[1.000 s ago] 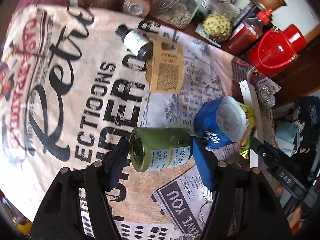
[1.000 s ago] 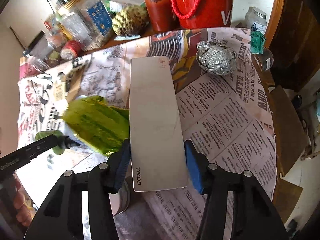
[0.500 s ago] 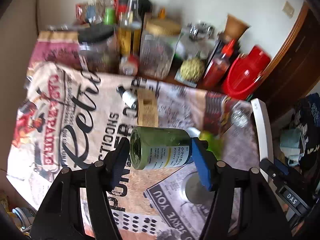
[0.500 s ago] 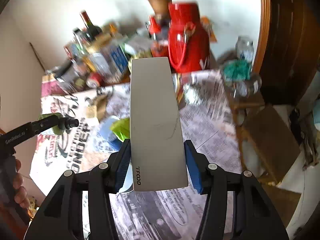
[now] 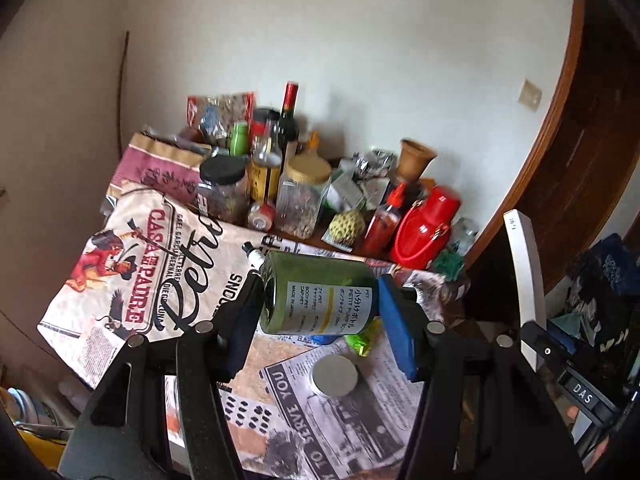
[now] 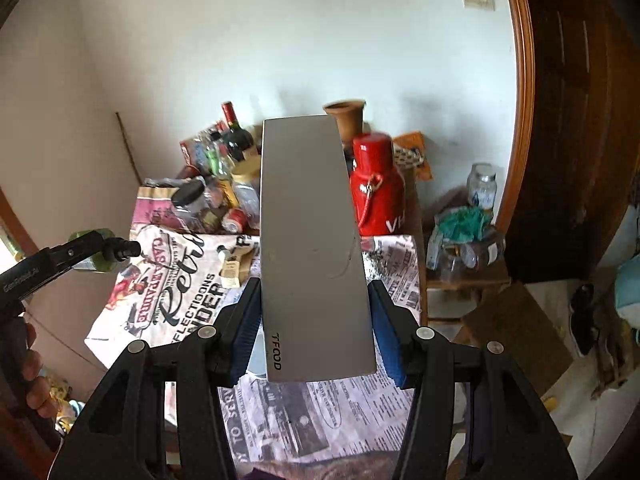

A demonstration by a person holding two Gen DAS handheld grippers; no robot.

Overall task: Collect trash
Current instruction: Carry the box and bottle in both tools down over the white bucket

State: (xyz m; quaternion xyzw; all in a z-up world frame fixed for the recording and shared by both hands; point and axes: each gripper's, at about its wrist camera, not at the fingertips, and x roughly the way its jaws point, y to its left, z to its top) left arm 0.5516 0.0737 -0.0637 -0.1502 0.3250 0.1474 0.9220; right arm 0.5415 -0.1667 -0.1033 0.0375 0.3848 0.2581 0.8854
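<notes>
My left gripper point(image 5: 320, 320) is shut on a green bottle point(image 5: 316, 294) with a white and yellow label, held sideways high above the table. My right gripper point(image 6: 314, 324) is shut on a long flat grey box point(image 6: 310, 248) marked TFOOD, also lifted above the table. The box shows edge-on at the right of the left wrist view point(image 5: 524, 280). The green bottle and left gripper show at the left of the right wrist view point(image 6: 96, 250). On the newspaper-covered table point(image 5: 132, 280) lie a green wrapper point(image 5: 362, 340), a round metal tin point(image 5: 334, 376) and a small white bottle point(image 5: 254, 254).
Jars, bottles, a wine bottle point(image 5: 288, 120), a red flask point(image 5: 426, 232) and a sauce bottle point(image 5: 384, 220) crowd the table's back edge by the wall. A dark wooden door frame point(image 6: 528, 120) stands at the right. A small cardboard box point(image 6: 232, 272) lies on the table.
Both grippers have risen and pulled back from the table, each keeping its hold. The table looks smaller and the wall fills the upper views.
</notes>
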